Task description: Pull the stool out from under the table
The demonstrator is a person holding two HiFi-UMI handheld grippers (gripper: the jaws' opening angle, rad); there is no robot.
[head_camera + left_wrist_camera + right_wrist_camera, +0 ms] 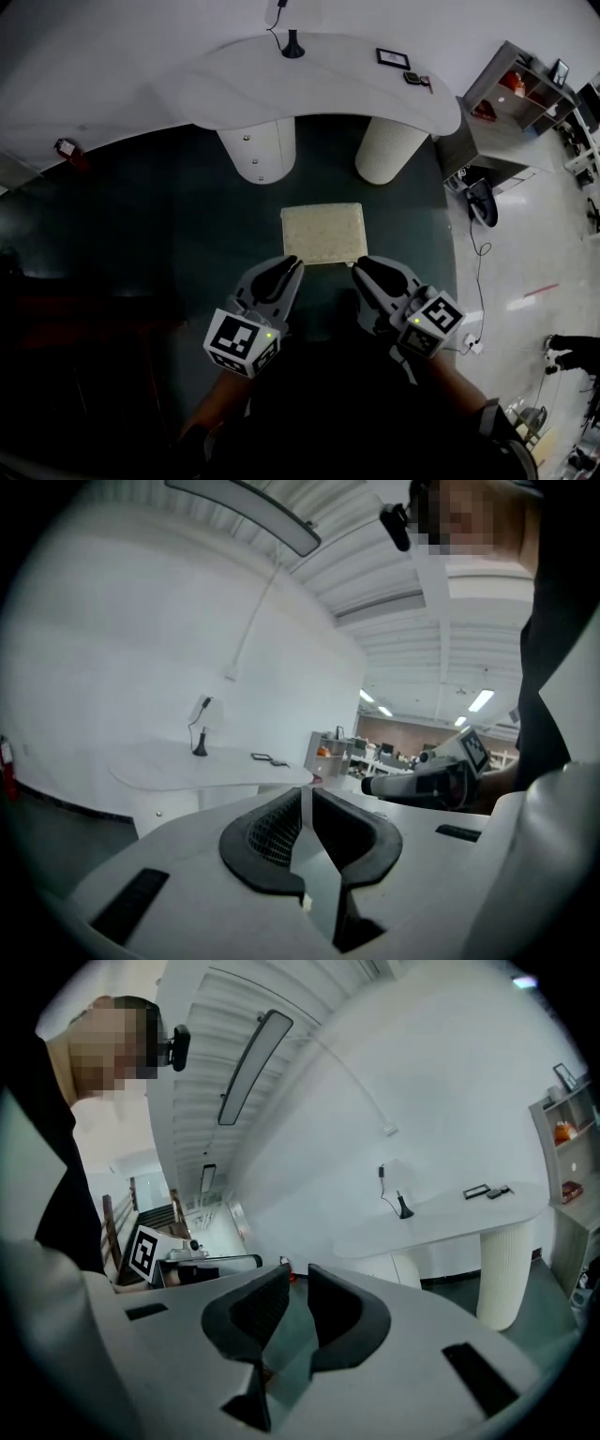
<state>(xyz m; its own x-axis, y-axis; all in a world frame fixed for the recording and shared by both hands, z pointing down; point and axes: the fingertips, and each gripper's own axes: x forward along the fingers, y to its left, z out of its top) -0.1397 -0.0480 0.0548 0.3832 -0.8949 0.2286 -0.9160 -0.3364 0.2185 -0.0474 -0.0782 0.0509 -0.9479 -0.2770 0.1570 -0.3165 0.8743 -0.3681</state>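
Observation:
A stool [322,233] with a square cream top stands on the dark floor, in front of the white table [319,84] and clear of its two round legs. In the head view my left gripper [289,267] and right gripper [361,270] point at the stool's near corners, one on each side; I cannot tell whether they touch it. The left gripper [305,794] has its jaws together with nothing between them. The right gripper [298,1274] shows only a thin slit, also with nothing in it. Neither gripper view shows the stool, only the table [187,766] beyond.
The table's legs [258,148] [389,148] stand just behind the stool. On the table are a black stand with a cable [292,47] and small dark devices [393,58]. A shelf unit [511,103] stands at the right, with cables [478,253] on the light floor.

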